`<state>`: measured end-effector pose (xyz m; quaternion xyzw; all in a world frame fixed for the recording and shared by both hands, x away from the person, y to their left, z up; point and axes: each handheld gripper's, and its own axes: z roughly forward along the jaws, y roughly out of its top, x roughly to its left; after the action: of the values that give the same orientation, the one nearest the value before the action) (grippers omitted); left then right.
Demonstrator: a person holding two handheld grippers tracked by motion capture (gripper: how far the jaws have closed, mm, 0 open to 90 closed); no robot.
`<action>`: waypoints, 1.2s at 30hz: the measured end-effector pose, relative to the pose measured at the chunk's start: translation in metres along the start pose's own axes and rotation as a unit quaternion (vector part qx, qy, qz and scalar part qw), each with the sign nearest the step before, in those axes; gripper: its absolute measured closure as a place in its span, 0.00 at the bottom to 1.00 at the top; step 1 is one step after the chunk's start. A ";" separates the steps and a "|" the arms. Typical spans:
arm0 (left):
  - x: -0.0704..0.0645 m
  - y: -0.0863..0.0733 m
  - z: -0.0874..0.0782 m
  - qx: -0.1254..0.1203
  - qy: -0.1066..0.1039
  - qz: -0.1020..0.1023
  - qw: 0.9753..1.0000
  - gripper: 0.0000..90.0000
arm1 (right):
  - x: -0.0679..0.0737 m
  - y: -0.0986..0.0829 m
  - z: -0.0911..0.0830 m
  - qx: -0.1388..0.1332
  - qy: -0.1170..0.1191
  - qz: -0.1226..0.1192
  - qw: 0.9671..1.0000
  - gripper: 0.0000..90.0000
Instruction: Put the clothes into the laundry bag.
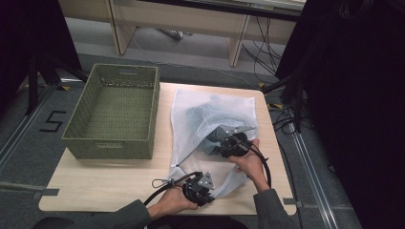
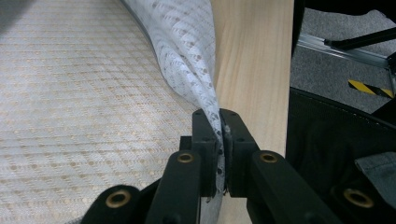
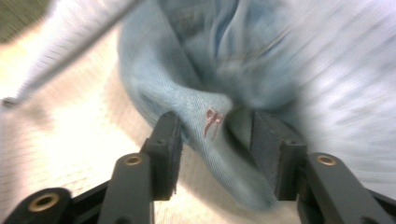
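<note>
Roughly, work in hand: getting a pale blue denim garment (image 3: 205, 88) either into or out of a white mesh laundry bag (image 1: 191, 109); which way cannot be told from one moment.
Bag: it lies flat on the light wooden table (image 1: 95, 181), to the right of the olive-green woven plastic basket (image 1: 114, 112), its open end toward the person.
Garment: bunched inside the bag, showing grey-blue through the mesh in the high view; a fold of it with a small reddish stitched mark reaches the bag's mouth.
Left gripper (image 2: 220, 122): jaws pinched tight on the edge of the bag near its mouth, holding the mesh taut above the table at the near edge.
Right gripper (image 3: 215, 133): at or just inside the mouth, jaws spread with the denim fold lying between them; the pads do not look pressed on the cloth, though the view is blurred.
Done, as I judge: the bag is held and its mouth opened.
Left: closing on the fold and moving the garment.
Basket: empty, well apart from both grippers, so nothing has reached it.
</note>
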<state>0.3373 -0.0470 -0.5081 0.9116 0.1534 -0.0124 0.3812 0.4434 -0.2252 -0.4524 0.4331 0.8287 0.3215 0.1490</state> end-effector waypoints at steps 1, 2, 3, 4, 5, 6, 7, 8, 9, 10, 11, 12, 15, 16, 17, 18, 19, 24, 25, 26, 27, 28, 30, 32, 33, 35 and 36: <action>0.000 0.000 0.000 -0.001 -0.001 -0.003 1.000 0.93 | -0.003 0.001 -0.009 -0.023 -0.006 -0.016 1.000 0.58; 0.000 0.000 0.000 -0.001 0.000 -0.003 1.000 0.93 | -0.005 0.002 -0.017 -0.026 -0.002 -0.013 1.000 0.57; 0.000 0.000 0.000 -0.002 0.000 -0.003 1.000 0.93 | -0.007 0.004 -0.026 -0.037 -0.002 -0.006 0.999 0.57; 0.000 0.000 0.000 0.001 0.003 0.008 1.000 0.93 | -0.007 0.004 -0.026 -0.037 -0.002 -0.006 0.999 0.57; 0.000 0.000 0.000 0.001 0.002 0.008 1.000 0.93 | -0.008 0.004 -0.029 -0.039 -0.008 -0.004 0.999 0.57; 0.000 0.000 0.000 -0.001 0.001 0.005 1.000 0.93 | -0.009 0.004 -0.030 -0.038 -0.008 -0.004 0.999 0.57; 0.000 0.000 0.000 0.000 0.000 0.005 1.000 0.93 | -0.009 0.003 -0.026 -0.025 -0.001 -0.010 1.000 0.58; 0.000 0.000 0.000 0.001 0.001 0.005 1.000 0.93 | -0.007 0.001 -0.019 -0.039 0.002 -0.010 0.999 0.59; 0.000 0.000 0.000 0.000 0.002 0.007 1.000 0.93 | -0.007 0.001 -0.019 -0.039 0.002 -0.010 0.999 0.59; 0.000 0.000 0.000 0.001 0.002 0.009 1.000 0.93 | -0.005 0.000 -0.018 -0.013 0.007 -0.015 1.000 0.62; 0.001 0.001 0.000 0.003 0.001 0.010 1.000 0.93 | 0.001 -0.004 -0.007 -0.011 0.013 -0.029 0.999 0.70; 0.001 0.001 0.000 0.003 0.001 0.010 1.000 0.93 | 0.001 -0.004 -0.007 -0.011 0.013 -0.029 0.999 0.70; 0.000 0.001 0.000 0.003 0.002 0.011 1.000 0.93 | 0.010 -0.004 0.005 0.035 0.019 -0.042 0.998 0.84; 0.000 0.001 0.000 0.003 0.003 0.011 1.000 0.93 | 0.012 -0.004 0.012 0.036 0.014 -0.041 0.998 0.86; 0.000 0.001 0.000 0.003 0.003 0.011 1.000 0.93 | 0.014 -0.004 0.018 0.036 0.008 -0.035 0.999 0.88; 0.000 0.001 0.000 0.003 0.002 0.009 1.000 0.93 | 0.012 -0.002 0.029 0.042 -0.014 -0.046 0.998 0.91; 0.000 0.001 0.000 0.004 0.001 0.011 1.000 0.94 | 0.010 -0.001 0.034 0.039 -0.025 -0.045 0.998 0.92; -0.001 0.000 0.000 0.002 0.001 0.005 1.000 0.94 | 0.000 0.002 0.046 0.016 -0.060 -0.025 0.998 0.94; -0.001 0.000 0.000 0.004 0.003 0.007 1.000 0.94 | -0.003 0.002 0.046 0.015 -0.064 -0.020 0.998 0.94; -0.001 0.000 0.000 0.005 0.003 0.007 1.000 0.94 | -0.004 0.002 0.046 0.010 -0.068 -0.013 0.998 0.93; -0.001 0.000 0.000 0.002 0.003 0.007 1.000 0.93 | -0.007 0.002 0.045 0.004 -0.072 -0.008 0.997 0.88; -0.001 0.000 0.000 0.002 0.001 0.004 1.000 0.93 | -0.007 0.002 0.045 0.004 -0.072 -0.008 0.997 0.88; 0.001 0.001 0.000 0.004 -0.005 0.006 1.000 0.88 | -0.011 0.002 0.039 -0.002 -0.054 -0.002 0.999 0.71; -0.001 0.002 -0.001 0.005 -0.007 -0.001 1.000 0.80 | -0.010 0.003 0.030 -0.013 -0.056 -0.008 0.998 0.61; -0.003 0.004 -0.006 0.001 -0.004 0.007 1.000 0.76 | -0.008 0.004 0.023 -0.011 -0.045 -0.004 0.999 0.57; -0.002 0.006 -0.010 -0.005 -0.004 0.008 1.000 0.70 | -0.007 0.004 0.016 -0.012 -0.027 -0.004 1.000 0.54; -0.003 0.007 -0.014 -0.010 -0.005 -0.007 1.000 0.62 | -0.004 0.003 -0.001 -0.021 -0.015 -0.013 1.000 0.53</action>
<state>0.3356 -0.0428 -0.4928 0.9065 0.1577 -0.0180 0.3911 0.4472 -0.2271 -0.4499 0.4237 0.8249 0.3305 0.1753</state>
